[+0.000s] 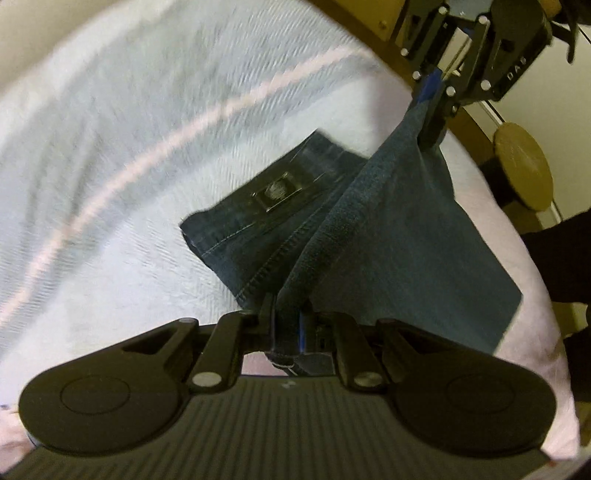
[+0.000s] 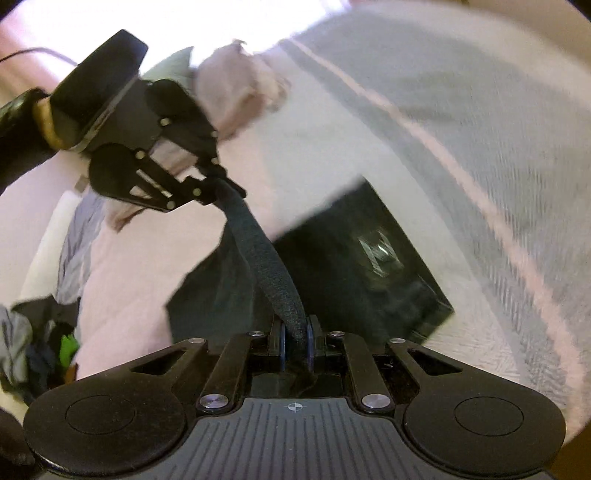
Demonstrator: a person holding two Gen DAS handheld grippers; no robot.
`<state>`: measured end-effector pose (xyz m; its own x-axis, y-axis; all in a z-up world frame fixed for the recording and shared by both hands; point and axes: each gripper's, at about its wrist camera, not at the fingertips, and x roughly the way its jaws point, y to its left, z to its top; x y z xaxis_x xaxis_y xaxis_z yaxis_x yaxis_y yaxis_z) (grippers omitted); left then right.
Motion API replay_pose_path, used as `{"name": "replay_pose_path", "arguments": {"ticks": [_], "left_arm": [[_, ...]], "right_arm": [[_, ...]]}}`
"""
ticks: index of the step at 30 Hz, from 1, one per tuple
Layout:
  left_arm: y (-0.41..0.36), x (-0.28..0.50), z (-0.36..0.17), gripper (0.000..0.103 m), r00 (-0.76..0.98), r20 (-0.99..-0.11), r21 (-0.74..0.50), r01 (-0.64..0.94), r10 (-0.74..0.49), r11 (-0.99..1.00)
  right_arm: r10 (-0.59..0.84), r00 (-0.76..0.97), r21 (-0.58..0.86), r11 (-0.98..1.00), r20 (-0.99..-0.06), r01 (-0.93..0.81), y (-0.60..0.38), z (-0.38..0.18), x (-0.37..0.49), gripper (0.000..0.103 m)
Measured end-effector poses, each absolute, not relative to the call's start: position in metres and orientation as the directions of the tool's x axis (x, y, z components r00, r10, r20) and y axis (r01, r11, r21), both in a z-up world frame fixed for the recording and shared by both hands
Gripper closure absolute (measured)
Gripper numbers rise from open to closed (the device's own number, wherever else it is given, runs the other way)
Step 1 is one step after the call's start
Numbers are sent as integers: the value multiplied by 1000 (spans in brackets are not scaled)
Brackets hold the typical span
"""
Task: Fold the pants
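Dark blue denim pants (image 1: 388, 236) lie partly folded on a pale bedspread (image 1: 129, 147), the waistband label (image 1: 275, 194) facing up. My left gripper (image 1: 288, 317) is shut on one end of a raised edge of the denim. My right gripper (image 1: 434, 96) is shut on the other end, at the upper right. The edge stretches taut between them above the lower layer. In the right wrist view the right gripper (image 2: 295, 330) clamps that edge, which runs up to the left gripper (image 2: 218, 184). The pants (image 2: 354, 266) look blurred there.
The bedspread has a pink stripe (image 1: 155, 140). A wooden bed frame (image 1: 373, 33) and a round wooden stool (image 1: 522, 166) stand beyond the bed edge. A dark sleeve (image 1: 561, 258) is at the right. Crumpled pink cloth (image 2: 236, 88) and a clothes pile (image 2: 37, 339) lie nearby.
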<state>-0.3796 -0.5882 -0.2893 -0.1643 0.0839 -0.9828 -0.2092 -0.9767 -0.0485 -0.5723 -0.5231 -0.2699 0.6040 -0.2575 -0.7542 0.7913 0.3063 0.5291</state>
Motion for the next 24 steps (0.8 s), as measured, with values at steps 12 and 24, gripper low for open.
{"name": "replay_pose_path", "arguments": {"ticks": [12,24], "left_arm": [[-652,-428,-349,89,-168,-962,-210,-53,216,-976],[-680,-400,-353,90,-366,-916,-281,293,164,-914]], "right_arm": [[-243,682,680,106,-690,726,-568,-339,-635,96],[-396,631,720,-125,-667,682,-542,-364,-655,94]]}}
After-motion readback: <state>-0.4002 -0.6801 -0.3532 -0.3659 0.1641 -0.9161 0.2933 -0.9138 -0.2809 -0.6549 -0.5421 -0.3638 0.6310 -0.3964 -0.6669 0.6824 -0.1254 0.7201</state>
